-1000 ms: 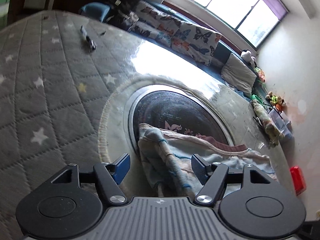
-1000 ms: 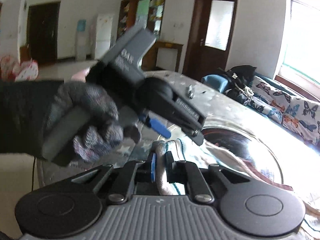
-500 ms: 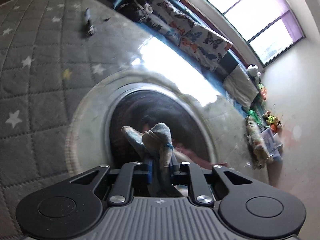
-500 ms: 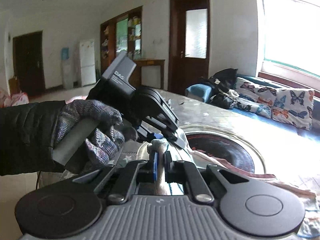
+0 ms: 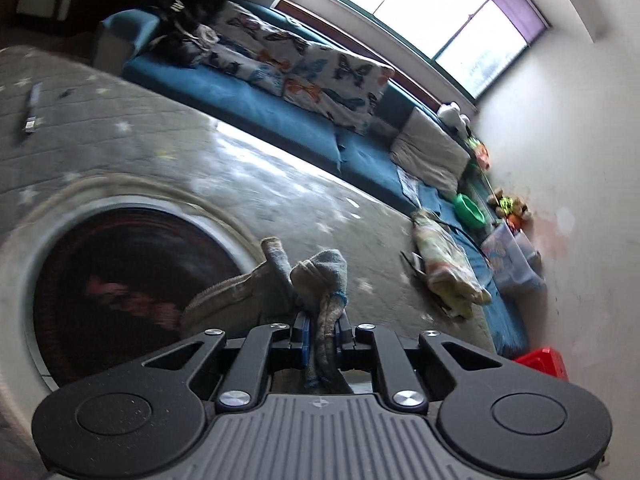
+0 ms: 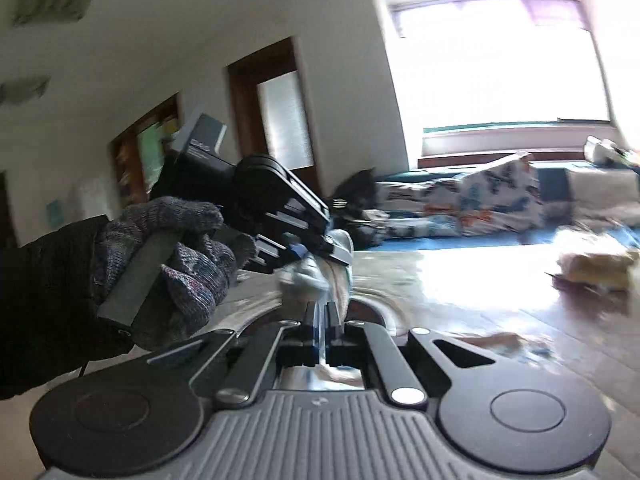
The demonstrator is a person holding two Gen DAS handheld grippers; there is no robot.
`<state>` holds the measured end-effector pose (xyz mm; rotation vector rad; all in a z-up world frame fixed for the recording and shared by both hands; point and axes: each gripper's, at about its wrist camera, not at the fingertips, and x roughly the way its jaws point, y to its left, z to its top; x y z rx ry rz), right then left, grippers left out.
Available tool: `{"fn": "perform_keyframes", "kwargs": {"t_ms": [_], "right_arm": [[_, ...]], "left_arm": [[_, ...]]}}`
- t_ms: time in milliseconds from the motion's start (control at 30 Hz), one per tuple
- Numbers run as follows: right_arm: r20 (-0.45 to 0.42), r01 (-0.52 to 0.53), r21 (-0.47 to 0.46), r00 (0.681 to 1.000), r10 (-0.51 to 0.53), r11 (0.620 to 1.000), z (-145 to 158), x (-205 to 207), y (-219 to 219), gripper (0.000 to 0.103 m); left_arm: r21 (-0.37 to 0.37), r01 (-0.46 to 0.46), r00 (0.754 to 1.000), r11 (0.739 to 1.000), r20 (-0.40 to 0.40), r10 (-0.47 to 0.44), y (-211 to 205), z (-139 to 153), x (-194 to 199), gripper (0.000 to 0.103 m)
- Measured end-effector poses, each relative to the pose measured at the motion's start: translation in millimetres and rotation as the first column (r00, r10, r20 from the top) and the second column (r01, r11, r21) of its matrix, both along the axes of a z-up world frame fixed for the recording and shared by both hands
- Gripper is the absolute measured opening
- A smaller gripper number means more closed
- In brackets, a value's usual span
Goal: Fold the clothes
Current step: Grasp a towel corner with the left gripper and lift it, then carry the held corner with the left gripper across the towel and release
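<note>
At nine o'clock of the right wrist view, the gloved left hand [image 6: 168, 256] carries the left gripper [image 5: 320, 326], jaws closing on a bunched edge of the cloth [image 5: 320, 276]; at six o'clock the right gripper [image 6: 322, 320] is clamped on a neighbouring fold. Below, the dark round inset [image 5: 120, 280] of the counter [image 5: 280, 184] lies bare. Risk: thin, gathered grips may slip, dropping a corner and skewing the fold.

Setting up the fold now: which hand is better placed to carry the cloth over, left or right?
Probably right. The right gripper is shut on the cloth, while the left gripper has its jaws closing with the cloth between them, so its grip looks less settled.
</note>
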<state>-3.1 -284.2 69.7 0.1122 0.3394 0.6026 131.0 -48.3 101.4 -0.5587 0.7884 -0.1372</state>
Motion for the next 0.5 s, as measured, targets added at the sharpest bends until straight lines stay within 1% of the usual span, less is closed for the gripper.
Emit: {"fn": "perform_keyframes", "kwargs": {"t_ms": [133, 233, 267, 300, 367, 433, 500], "right_arm": [[-0.059, 0.09, 0.043, 0.994, -0.087, 0.995, -14.5, 6.0, -38.2, 0.002], [-0.084, 0.13, 0.057, 0.989, -0.125, 0.99, -24.9, 11.4, -58.4, 0.002], [-0.099, 0.135, 0.07, 0.987, -0.127, 0.988, -29.0, 10.0, -67.4, 0.004], [-0.113, 0.142, 0.085, 0.985, -0.132, 0.986, -34.2, -1.2, -81.5, 0.005], [-0.128, 0.185, 0.084, 0.976, -0.173, 0.979, -40.6, -0.2, -91.8, 0.011], [-0.148, 0.225, 0.081, 0.966, -0.212, 0.971, -46.5, 3.6, -97.4, 0.013], [-0.191, 0.264, 0.079, 0.951, -0.245, 0.961, -55.7, 12.1, -106.2, 0.013]], "left_arm": [[0.033, 0.059, 0.998, 0.998, -0.015, -0.058, -47.8, -5.0, 14.9, 0.011], [0.041, 0.11, 0.993, 0.993, -0.035, -0.109, -76.6, -11.3, 22.6, 0.011], [0.047, 0.127, 0.991, 0.991, -0.039, -0.125, -85.0, -13.4, 24.3, 0.011], [0.053, 0.143, 0.989, 0.988, -0.048, -0.141, -92.5, -14.9, 26.0, 0.011], [0.067, 0.17, 0.984, 0.983, -0.057, -0.166, -104.0, -16.3, 28.2, 0.011], [0.069, 0.196, 0.979, 0.978, -0.067, -0.191, -112.6, -17.4, 29.0, 0.011], [0.075, 0.222, 0.973, 0.972, -0.075, -0.216, -121.6, -19.0, 29.7, 0.011]]}}
